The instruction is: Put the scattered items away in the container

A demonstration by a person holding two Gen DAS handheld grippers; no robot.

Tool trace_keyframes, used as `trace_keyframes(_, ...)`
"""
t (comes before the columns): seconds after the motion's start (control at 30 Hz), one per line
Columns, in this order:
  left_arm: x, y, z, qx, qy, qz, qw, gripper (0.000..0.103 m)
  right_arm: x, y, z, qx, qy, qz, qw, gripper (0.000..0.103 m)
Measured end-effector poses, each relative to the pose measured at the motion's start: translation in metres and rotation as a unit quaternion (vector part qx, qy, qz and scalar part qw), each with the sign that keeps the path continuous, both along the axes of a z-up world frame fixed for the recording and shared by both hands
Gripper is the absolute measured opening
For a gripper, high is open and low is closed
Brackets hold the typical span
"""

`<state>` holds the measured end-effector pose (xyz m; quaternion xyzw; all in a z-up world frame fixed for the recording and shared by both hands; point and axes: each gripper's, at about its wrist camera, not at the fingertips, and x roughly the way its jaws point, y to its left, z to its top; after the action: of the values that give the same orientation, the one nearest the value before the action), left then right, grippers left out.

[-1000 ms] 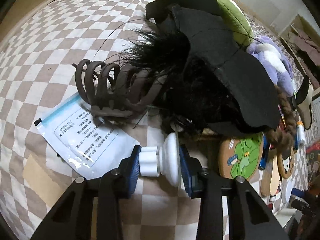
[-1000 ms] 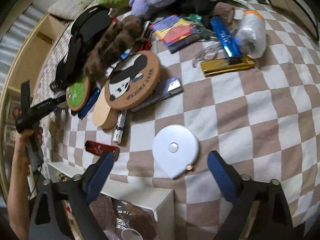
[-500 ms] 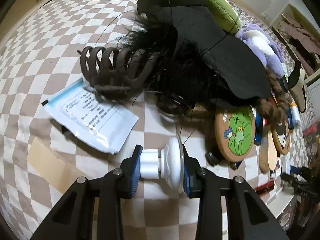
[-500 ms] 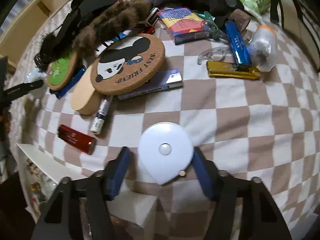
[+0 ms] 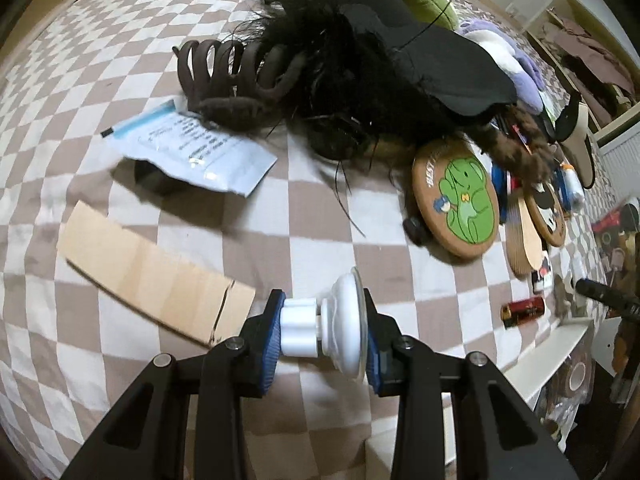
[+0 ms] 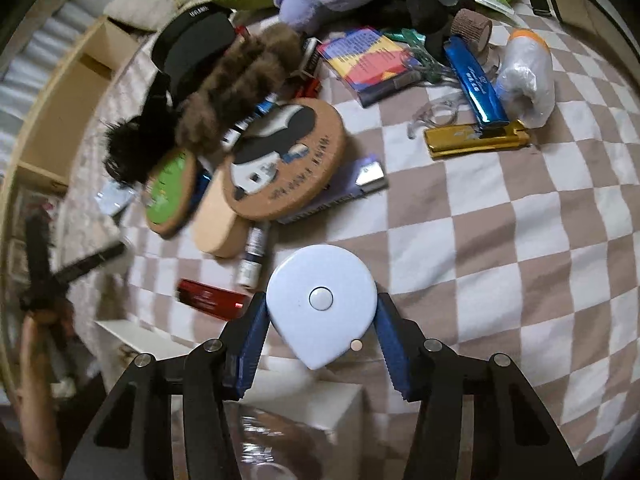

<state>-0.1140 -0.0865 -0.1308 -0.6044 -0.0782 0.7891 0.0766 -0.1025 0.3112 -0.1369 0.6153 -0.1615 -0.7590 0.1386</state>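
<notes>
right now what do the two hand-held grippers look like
The left hand-held gripper and right hand-held gripper look alike: black angular plastic arms with cut-out slots, round silver screws at the joints, and ribbed blue pads on the fingers. No cables or markings show.

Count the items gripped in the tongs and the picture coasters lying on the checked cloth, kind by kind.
Suction cup: 1
Tape measure: 1
Picture coasters: 2
Total: 4
</notes>
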Motion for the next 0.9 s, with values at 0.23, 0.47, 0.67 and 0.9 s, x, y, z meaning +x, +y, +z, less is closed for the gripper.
trace_keyframes(0.23,0.013,0.005,0.008,-0.009,0.007,-0.016,0.9998,0.035,0.008,-0.008,0.033,-0.056,0.026,-0.001,0.998,0.054)
trace_keyframes(0.47,0.024,0.018,0.03,0.013,0.039,-0.025,0.9988,0.035,0.009,-0.023,0.047,-0.079,0.047,0.007,0.996,0.054)
trace_keyframes(0.67,0.033,0.03,0.068,0.042,0.082,-0.045,0.9947,0.034,0.013,-0.021,0.054,-0.094,0.05,0.009,0.994,0.054)
trace_keyframes(0.9,0.044,0.048,0.1,0.073,0.118,-0.062,0.9884,0.034,0.02,-0.019,0.071,-0.117,0.067,0.013,0.991,0.054)
